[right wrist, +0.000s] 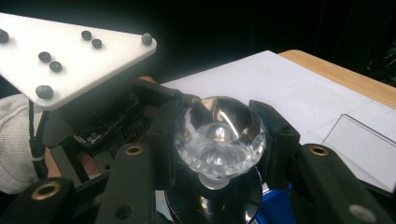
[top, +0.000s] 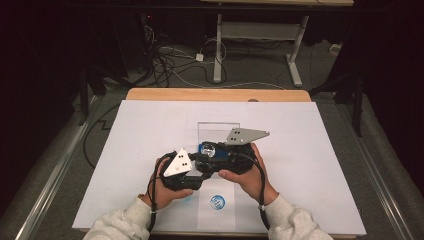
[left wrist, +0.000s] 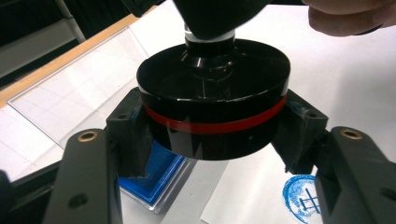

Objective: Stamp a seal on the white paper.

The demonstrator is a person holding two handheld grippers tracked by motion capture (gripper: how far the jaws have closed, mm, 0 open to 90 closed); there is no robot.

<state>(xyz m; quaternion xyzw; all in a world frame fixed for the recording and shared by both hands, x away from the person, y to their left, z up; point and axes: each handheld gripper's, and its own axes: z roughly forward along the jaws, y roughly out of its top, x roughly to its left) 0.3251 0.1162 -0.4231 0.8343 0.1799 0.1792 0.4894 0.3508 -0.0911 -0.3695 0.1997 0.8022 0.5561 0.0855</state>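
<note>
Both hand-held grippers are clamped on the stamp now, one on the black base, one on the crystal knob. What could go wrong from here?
1. The faceted clear knob looks slick; the right hand-held gripper may slip off it.
2. The left hand-held gripper holds the round black base at its edges only, so a twist could tilt it.
3. The blue ink pad sits just below, and a round blue print is already on the paper; a drop could smear ink.
</note>
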